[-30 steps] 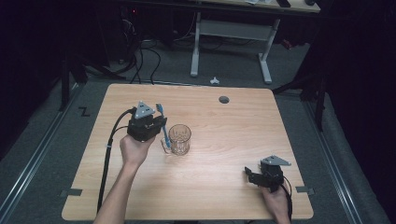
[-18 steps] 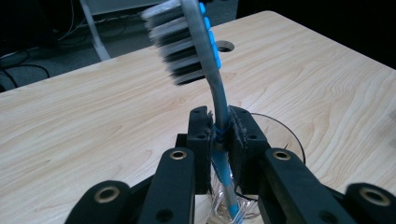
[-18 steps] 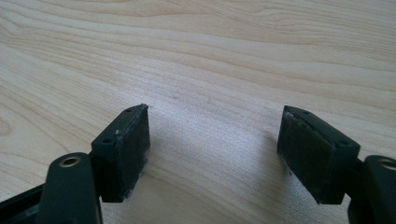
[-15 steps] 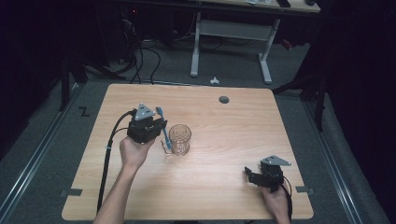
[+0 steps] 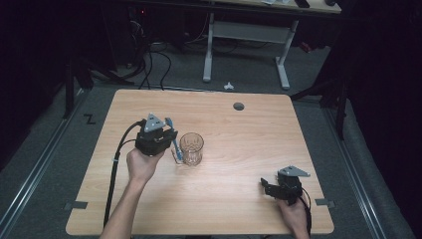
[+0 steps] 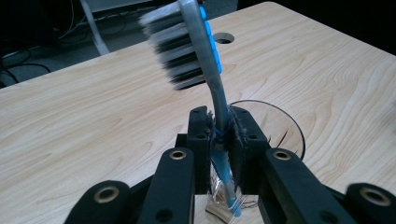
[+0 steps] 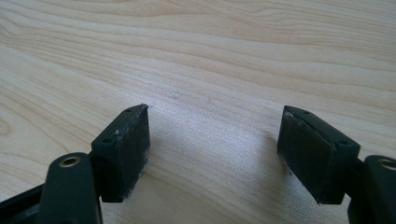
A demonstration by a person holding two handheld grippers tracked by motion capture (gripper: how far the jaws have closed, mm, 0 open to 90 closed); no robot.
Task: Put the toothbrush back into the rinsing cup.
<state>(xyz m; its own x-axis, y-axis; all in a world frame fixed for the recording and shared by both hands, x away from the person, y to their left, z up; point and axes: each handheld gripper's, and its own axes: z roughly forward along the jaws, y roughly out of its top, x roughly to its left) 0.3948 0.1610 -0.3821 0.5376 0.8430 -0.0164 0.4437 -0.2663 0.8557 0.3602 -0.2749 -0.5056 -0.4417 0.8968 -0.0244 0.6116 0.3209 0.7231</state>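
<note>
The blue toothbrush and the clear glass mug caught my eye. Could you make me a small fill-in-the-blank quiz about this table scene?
1. The left gripper is shut on the blue and grey ____ with dark bristles.
2. The clear glass mug stands on the light ____ table.
3. The right gripper has its jaws ____, with nothing between them.
4. The toothbrush is held with its bristles pointing ____.

Missing words: toothbrush; wooden; open; up
</note>
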